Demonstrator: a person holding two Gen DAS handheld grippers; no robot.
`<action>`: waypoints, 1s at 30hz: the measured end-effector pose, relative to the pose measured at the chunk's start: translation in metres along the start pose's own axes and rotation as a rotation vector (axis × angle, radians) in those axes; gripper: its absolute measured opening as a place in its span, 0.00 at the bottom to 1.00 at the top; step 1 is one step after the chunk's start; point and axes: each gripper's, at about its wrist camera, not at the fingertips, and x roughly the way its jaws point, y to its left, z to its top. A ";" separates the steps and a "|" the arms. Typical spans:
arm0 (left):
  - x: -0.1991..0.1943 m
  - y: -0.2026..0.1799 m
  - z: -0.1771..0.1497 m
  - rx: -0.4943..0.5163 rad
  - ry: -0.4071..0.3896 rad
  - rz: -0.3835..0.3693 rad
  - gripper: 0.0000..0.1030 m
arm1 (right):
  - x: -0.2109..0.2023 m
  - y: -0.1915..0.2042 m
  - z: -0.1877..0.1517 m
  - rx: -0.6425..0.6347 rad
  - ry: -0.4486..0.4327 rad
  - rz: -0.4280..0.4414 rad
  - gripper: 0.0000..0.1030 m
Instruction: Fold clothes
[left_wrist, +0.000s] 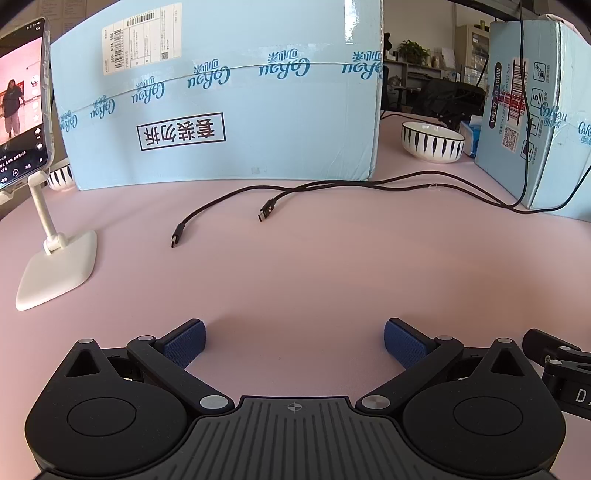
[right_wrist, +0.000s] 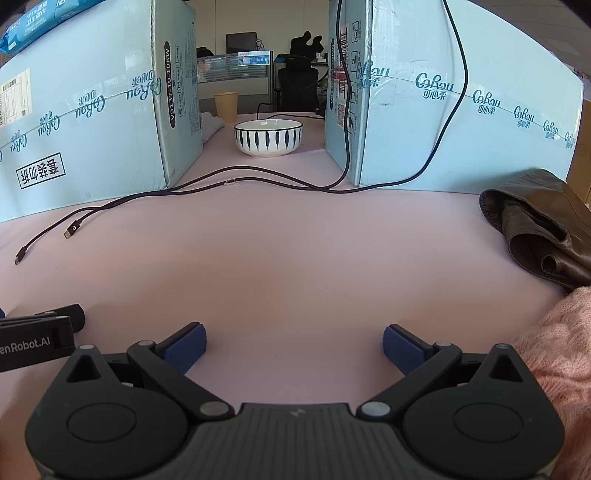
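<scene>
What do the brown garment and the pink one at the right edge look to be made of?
Brown garment: looks like leather or faux leather; smooth with a dull sheen, stiff rolled folds and a stitched edge. Pink garment: a soft knit, probably wool or acrylic; fuzzy, matte, with an open looped texture. Only part of each shows.

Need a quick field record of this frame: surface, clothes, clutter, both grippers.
surface: pink table, bare in the middle
clothes: pink knit garment at right edge, brown leather-look garment beyond it, both unfolded heaps
cables: two black cables with loose plug ends on the table
boxes: two light blue cartons at the back
bowl: striped bowl in the gap between cartons
phone: on white stand, far left, screen on
left gripper: open, nothing between pads
right gripper: open, nothing between pads
</scene>
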 end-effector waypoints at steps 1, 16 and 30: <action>0.000 0.000 0.000 -0.005 -0.005 -0.004 1.00 | 0.000 0.000 0.000 0.002 0.000 0.002 1.00; -0.001 0.002 0.000 -0.003 0.000 -0.002 1.00 | -0.001 0.001 0.000 0.000 0.000 0.000 1.00; -0.001 -0.002 -0.001 0.010 -0.001 0.009 1.00 | -0.001 0.002 0.001 -0.006 0.002 -0.007 1.00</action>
